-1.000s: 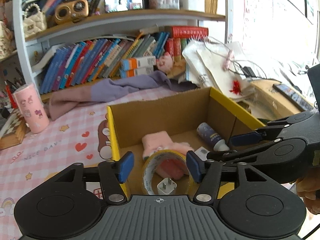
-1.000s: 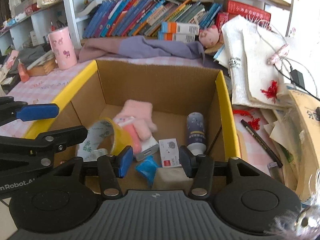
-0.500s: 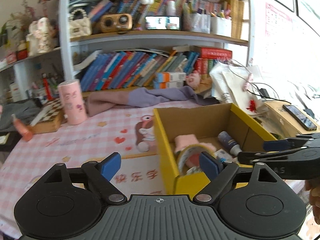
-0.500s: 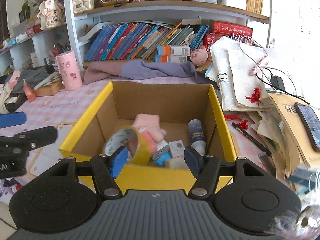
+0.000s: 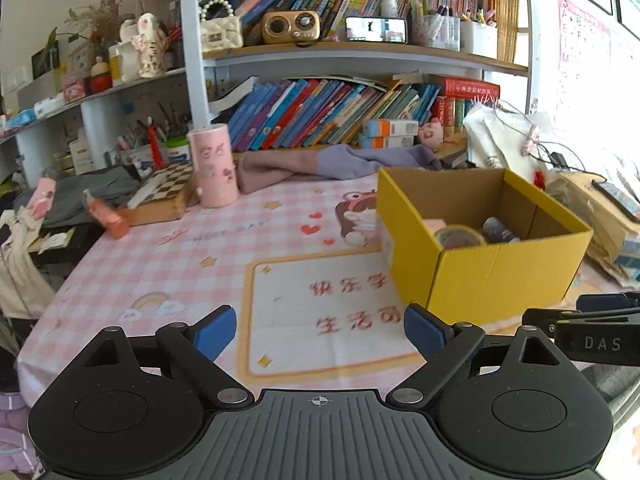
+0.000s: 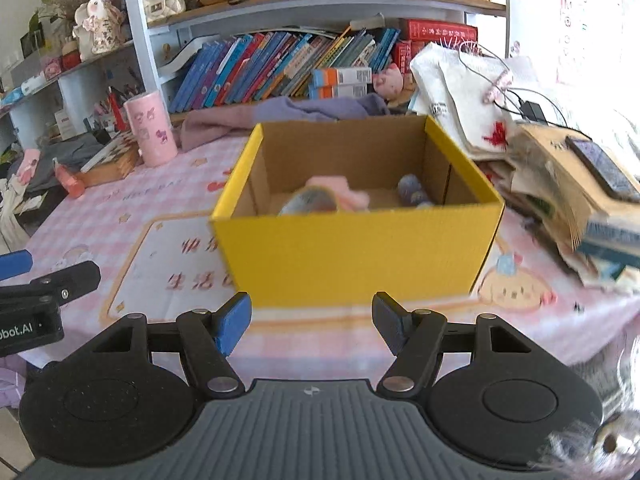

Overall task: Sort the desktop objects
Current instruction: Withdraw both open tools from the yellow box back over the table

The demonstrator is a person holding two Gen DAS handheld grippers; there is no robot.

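Grippers hover over the pink checked cloth (image 5: pixel 192 264), both empty with jaws opening: left gripper (image 5: pixel 319 330) wide, right gripper (image 6: pixel 311 318) partway. Yellow box (image 6: pixel 356 248) sits just beyond them, holding a tape roll (image 6: pixel 308 201), pink plush (image 6: pixel 340 192) and bottle (image 6: pixel 412 194).

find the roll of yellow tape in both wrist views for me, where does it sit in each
Left wrist view: the roll of yellow tape sits right of centre, inside the yellow box, near its front-left wall.
Right wrist view: it sits just left of centre, inside the box, behind the front wall, blurred.
Shared landmark: the pink cup, standing on the table left of the box in both views.
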